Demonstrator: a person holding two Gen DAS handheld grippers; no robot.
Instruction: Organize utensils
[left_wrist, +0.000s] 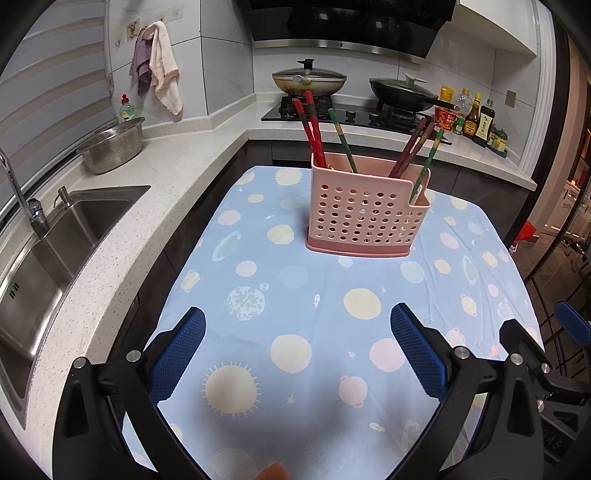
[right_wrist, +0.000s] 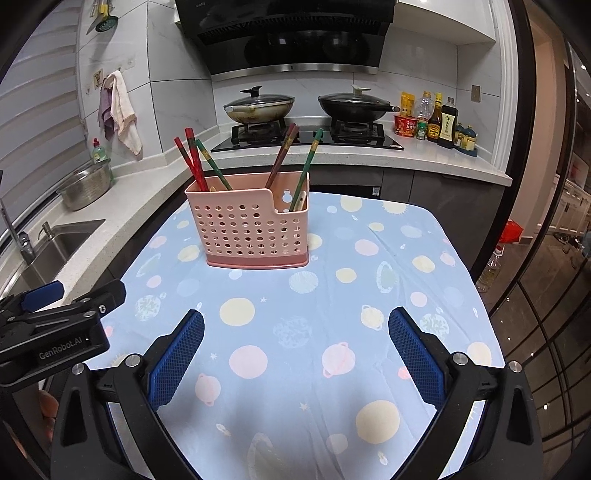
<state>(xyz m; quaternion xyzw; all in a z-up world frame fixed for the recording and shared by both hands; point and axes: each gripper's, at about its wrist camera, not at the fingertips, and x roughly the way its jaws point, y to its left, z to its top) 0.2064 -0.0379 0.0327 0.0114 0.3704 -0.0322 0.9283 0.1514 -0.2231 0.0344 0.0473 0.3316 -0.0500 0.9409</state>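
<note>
A pink perforated utensil holder (left_wrist: 364, 218) (right_wrist: 251, 229) stands upright near the far end of the table. Red and green chopsticks (left_wrist: 314, 129) (right_wrist: 194, 162) lean out of its left side, and more chopsticks (left_wrist: 421, 147) (right_wrist: 295, 162) stand on its right. My left gripper (left_wrist: 297, 325) hovers open over the cloth, well short of the holder, with nothing between its blue pads. My right gripper (right_wrist: 295, 325) is also wide open and empty, equally far back. The two grippers sit side by side; each shows at the edge of the other's view.
The table wears a blue cloth with planets (left_wrist: 295, 288) (right_wrist: 314, 295). To the left are a steel sink (left_wrist: 55, 236), a faucet and a metal colander (left_wrist: 112, 147). Behind are a stove with two lidded pans (right_wrist: 258, 105), sauce bottles (right_wrist: 439, 122) and hanging towels (left_wrist: 162, 62).
</note>
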